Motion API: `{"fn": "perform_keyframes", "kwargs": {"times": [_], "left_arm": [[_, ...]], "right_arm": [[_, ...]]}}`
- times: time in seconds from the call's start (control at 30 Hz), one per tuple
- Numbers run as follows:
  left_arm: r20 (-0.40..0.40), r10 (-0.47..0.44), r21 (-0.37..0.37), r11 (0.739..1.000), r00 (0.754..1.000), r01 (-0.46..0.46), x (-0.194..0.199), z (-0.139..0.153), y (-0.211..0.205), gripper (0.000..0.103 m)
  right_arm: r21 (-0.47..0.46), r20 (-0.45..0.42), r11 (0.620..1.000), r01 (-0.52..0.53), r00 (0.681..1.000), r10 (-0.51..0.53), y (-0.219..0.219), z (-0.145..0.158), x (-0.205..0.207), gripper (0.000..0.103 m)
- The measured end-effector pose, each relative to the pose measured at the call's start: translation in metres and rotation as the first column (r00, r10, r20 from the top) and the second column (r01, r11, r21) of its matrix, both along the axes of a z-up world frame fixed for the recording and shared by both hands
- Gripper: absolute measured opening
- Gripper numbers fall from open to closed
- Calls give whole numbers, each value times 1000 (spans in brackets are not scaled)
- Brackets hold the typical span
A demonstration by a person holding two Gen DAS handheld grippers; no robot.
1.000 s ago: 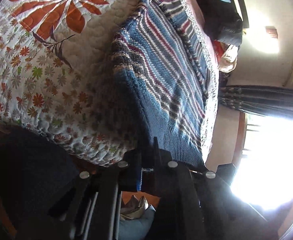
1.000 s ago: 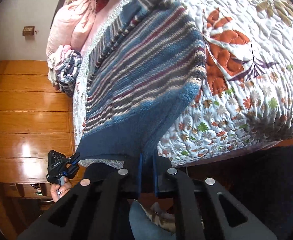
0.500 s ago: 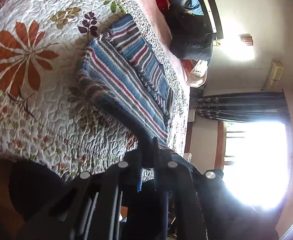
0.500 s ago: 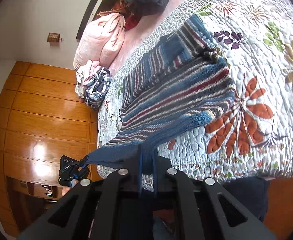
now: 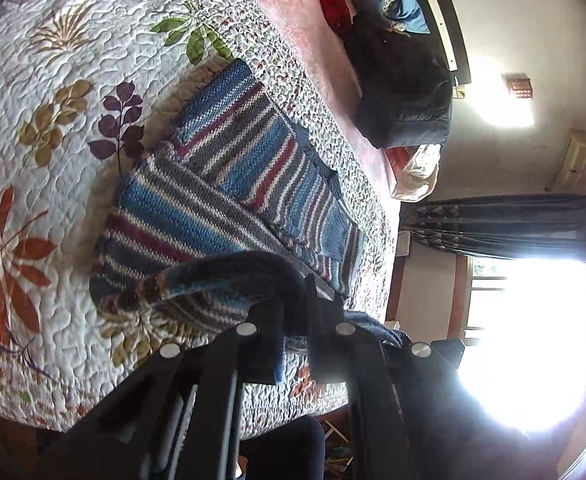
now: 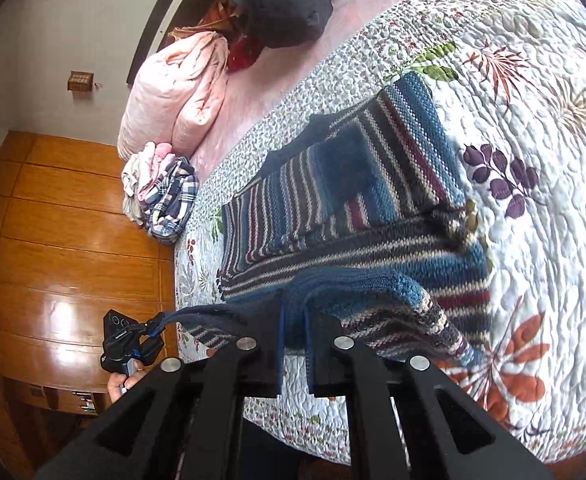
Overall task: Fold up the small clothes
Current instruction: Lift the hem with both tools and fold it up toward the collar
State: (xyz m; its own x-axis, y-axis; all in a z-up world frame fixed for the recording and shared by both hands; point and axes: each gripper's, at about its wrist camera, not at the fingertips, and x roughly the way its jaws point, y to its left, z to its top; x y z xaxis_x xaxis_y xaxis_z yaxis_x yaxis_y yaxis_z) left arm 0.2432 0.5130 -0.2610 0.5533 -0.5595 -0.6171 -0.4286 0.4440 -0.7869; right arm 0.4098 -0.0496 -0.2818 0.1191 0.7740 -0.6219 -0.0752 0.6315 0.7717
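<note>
A bed [image 5: 333,92] under a floral quilt [image 6: 541,208] carries a striped sweater [image 6: 373,184] spread across the middle, with a pink comforter [image 6: 177,92], dark bundle [image 6: 285,4] and folded clothes [image 6: 161,192] at the far end.

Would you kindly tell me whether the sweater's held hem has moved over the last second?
Yes. The striped sweater hem, in both claws, was carried off the bed's edge, over the quilt, toward the pillows.
</note>
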Motion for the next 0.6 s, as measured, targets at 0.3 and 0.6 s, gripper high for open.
{"fn": "perform_keyframes", "kwargs": {"times": [0.3,0.6], "left_arm": [[-133,-65,67,995,989,75,101,-67,15,6],[14,-138,293,947,990,128,125,-46,31,58]], "right_arm": [[-100,-95,995,-26,995,17,32,-71,86,8],[-55,10,998,-41,999,42,12,-67,121,39]]}}
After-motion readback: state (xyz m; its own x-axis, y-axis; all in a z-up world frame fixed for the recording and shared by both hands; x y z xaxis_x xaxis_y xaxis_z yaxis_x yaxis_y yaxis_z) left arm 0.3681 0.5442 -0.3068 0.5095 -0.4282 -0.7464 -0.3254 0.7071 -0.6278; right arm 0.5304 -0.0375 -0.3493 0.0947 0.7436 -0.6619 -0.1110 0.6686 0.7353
